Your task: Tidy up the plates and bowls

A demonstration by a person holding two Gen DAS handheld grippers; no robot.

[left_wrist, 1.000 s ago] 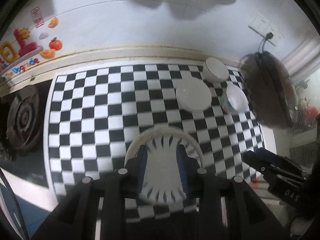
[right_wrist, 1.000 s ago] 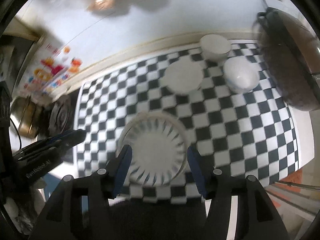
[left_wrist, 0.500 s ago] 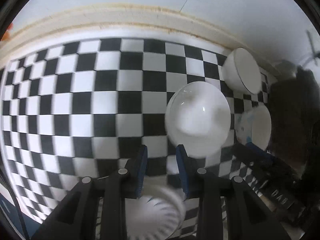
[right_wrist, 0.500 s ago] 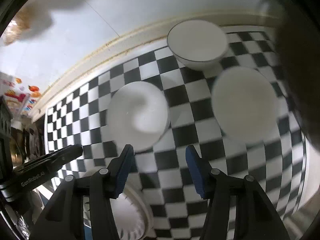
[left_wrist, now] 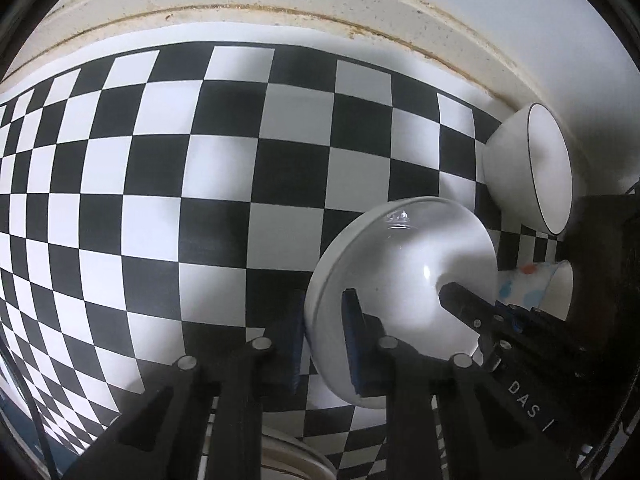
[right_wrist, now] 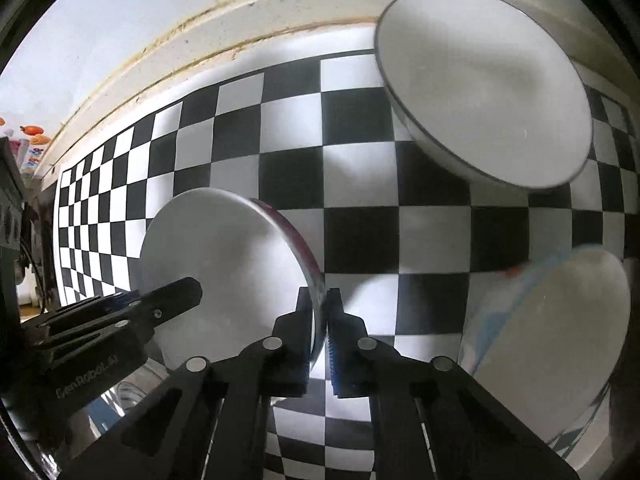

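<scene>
Both grippers have dropped from above the ribbed plate and just closed, left gripper (left_wrist: pixel 324 336) and right gripper (right_wrist: pixel 319 312) pinching opposite rims of the white plate (left_wrist: pixel 400 276) on the checkered table (left_wrist: pixel 200 200), ready for lifting.

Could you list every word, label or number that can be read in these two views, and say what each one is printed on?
"DAS": white letters on the black body of the right gripper, seen in the left wrist view; the rest is cut off.
"GenRobot.AI": pale letters on the black body of the left gripper, seen in the right wrist view; slightly blurred.
Colourful wall stickers: too small to read.
</scene>
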